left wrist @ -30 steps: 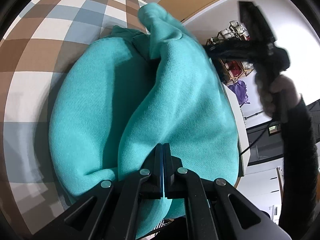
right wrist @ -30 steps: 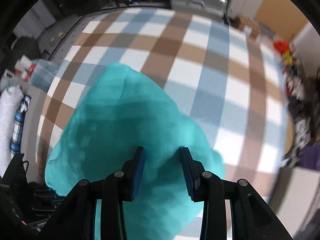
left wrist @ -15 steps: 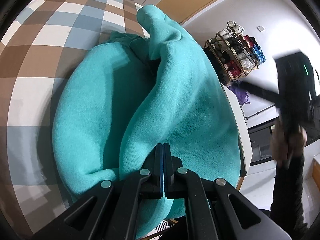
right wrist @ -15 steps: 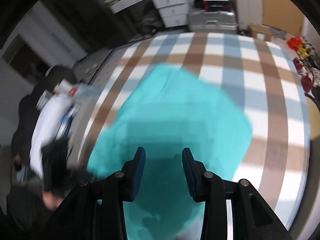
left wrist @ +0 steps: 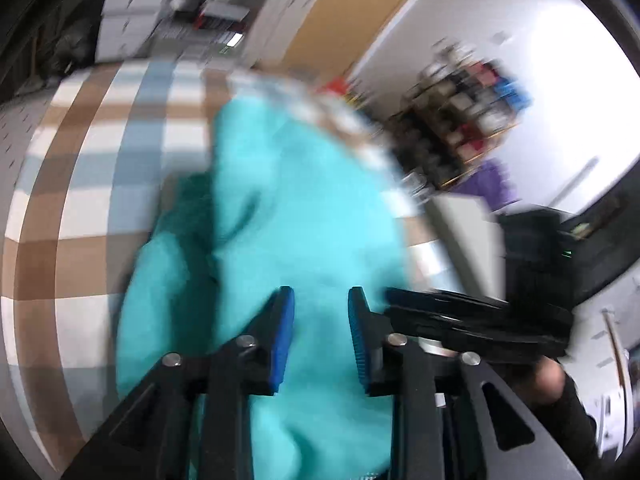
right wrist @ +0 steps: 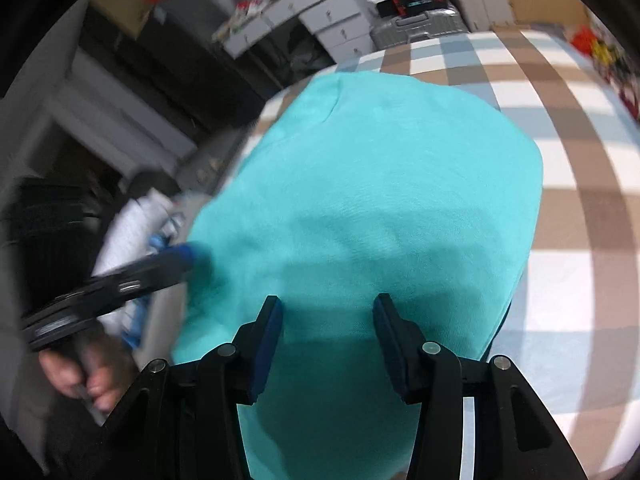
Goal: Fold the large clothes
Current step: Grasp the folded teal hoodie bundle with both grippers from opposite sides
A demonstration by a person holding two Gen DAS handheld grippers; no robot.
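Observation:
A teal sweatshirt [right wrist: 360, 200] lies folded into a broad rounded bundle on the brown, blue and white checked tablecloth [right wrist: 560, 152]. My right gripper [right wrist: 328, 307] hovers over its near part; its jaws are opening and nothing is between them. In the blurred left wrist view the sweatshirt [left wrist: 304, 208] fills the middle. My left gripper [left wrist: 321, 300] stands above it with its jaws opening and no cloth pinched between the blue pads. Each gripper shows in the other's view: the left gripper [right wrist: 120, 280] at the sweatshirt's left edge, the right gripper [left wrist: 480, 320] close on the right.
A pile of white and blue clothes [right wrist: 132, 232] lies off the table's left edge. Grey drawer units [right wrist: 328, 12] and a suitcase [right wrist: 416, 20] stand beyond the far edge. A shelf of small items [left wrist: 472, 120] is past the right edge. A person's hand [right wrist: 80, 376] holds the left gripper.
My left gripper was shut on a fold of the sweatshirt; it has let go, lifted and pulled back with its jaws apart. My right gripper swung across over the sweatshirt and widened.

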